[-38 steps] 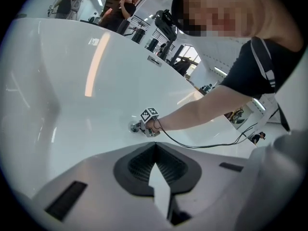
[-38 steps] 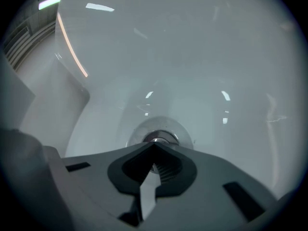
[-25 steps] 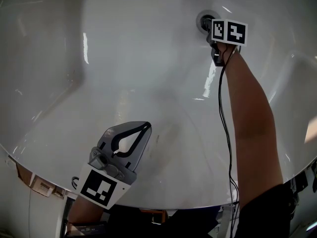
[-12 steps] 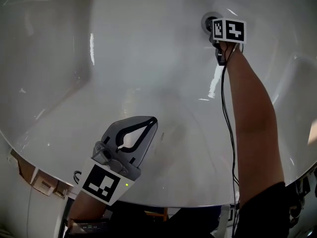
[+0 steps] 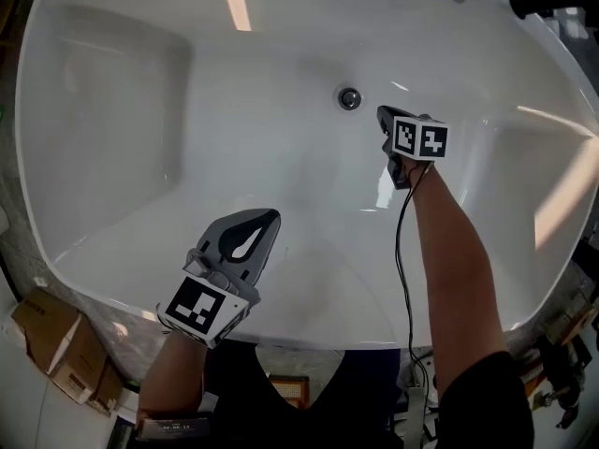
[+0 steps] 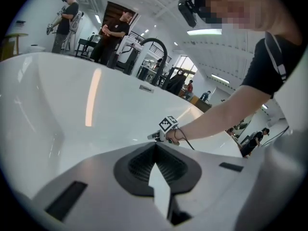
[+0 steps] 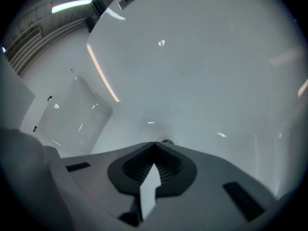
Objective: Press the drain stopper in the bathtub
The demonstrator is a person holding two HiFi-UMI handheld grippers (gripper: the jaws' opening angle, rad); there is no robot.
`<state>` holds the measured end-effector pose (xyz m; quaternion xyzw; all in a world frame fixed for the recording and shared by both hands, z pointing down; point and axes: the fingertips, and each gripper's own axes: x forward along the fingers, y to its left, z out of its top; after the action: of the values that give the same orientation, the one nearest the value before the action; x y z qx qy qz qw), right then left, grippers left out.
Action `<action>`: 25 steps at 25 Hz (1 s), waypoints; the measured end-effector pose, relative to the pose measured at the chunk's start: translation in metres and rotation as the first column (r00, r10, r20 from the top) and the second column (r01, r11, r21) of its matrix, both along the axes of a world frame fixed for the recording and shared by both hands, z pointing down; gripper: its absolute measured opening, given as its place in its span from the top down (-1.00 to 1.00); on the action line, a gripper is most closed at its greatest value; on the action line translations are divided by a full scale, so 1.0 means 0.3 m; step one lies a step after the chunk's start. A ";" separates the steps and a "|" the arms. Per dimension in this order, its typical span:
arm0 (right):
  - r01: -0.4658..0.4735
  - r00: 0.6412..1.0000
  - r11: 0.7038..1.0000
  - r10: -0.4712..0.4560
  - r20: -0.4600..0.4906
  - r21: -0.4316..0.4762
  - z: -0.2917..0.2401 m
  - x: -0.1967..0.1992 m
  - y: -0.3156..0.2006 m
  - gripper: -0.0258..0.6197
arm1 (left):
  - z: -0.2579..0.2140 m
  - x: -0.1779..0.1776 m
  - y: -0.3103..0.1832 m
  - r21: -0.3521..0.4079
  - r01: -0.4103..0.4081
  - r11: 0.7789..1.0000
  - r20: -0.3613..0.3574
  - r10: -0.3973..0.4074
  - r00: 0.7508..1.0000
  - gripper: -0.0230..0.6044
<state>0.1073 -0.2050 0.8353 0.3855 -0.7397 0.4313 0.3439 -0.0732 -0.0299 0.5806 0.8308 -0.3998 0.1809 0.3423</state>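
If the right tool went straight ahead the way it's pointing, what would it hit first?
Probably the drain stopper, visible just past the shut tips of the right tool. Depth is unclear, so it might touch the bathtub floor beside the stopper first.

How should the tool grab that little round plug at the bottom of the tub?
Probably not by its sides. The drain stopper sits low in the bathtub floor, only its round top showing, so there is hardly any edge to pinch. Better come straight down and push the top's middle with the shut tips of the right tool, which is nearest.
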 end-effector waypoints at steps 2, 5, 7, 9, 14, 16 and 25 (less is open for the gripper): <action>0.014 1.000 0.999 -0.014 0.014 0.030 -0.125 0.015 -0.020 0.87 | -0.072 0.000 -0.020 0.034 -0.005 0.999 0.006 0.004 1.000 0.89; 0.028 0.997 0.995 -0.035 0.067 0.095 -0.346 0.001 -0.037 0.87 | -0.205 -0.017 -0.030 0.086 -0.001 0.996 0.000 0.001 1.000 0.89; 0.027 0.993 0.991 -0.042 0.107 0.133 -0.496 -0.011 -0.017 0.87 | -0.286 -0.026 -0.013 0.096 -0.007 0.995 -0.001 0.007 1.000 0.89; 0.013 0.989 0.985 -0.038 0.145 0.172 -0.633 -0.008 -0.004 0.87 | -0.348 -0.026 -0.005 0.105 -0.016 0.994 -0.002 0.016 1.000 0.89; -0.047 0.976 0.973 -0.004 0.218 0.225 -0.918 0.007 0.067 0.87 | -0.484 -0.025 0.033 0.093 -0.024 0.995 -0.009 0.025 1.000 0.89; -0.062 0.971 0.967 0.000 0.241 0.249 -1.023 0.009 0.099 0.87 | -0.541 -0.020 0.038 0.088 -0.029 0.996 -0.022 0.031 0.999 0.89; -0.135 0.944 0.909 -0.003 0.329 0.394 -1.495 0.066 0.222 0.87 | -0.834 0.054 0.010 0.133 -0.042 0.990 -0.097 0.055 0.994 0.89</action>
<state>0.1271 -0.1384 0.3868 0.3985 -0.8462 0.3348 0.1144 -0.0570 -0.0270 0.3303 0.8690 -0.3728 0.1203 0.3024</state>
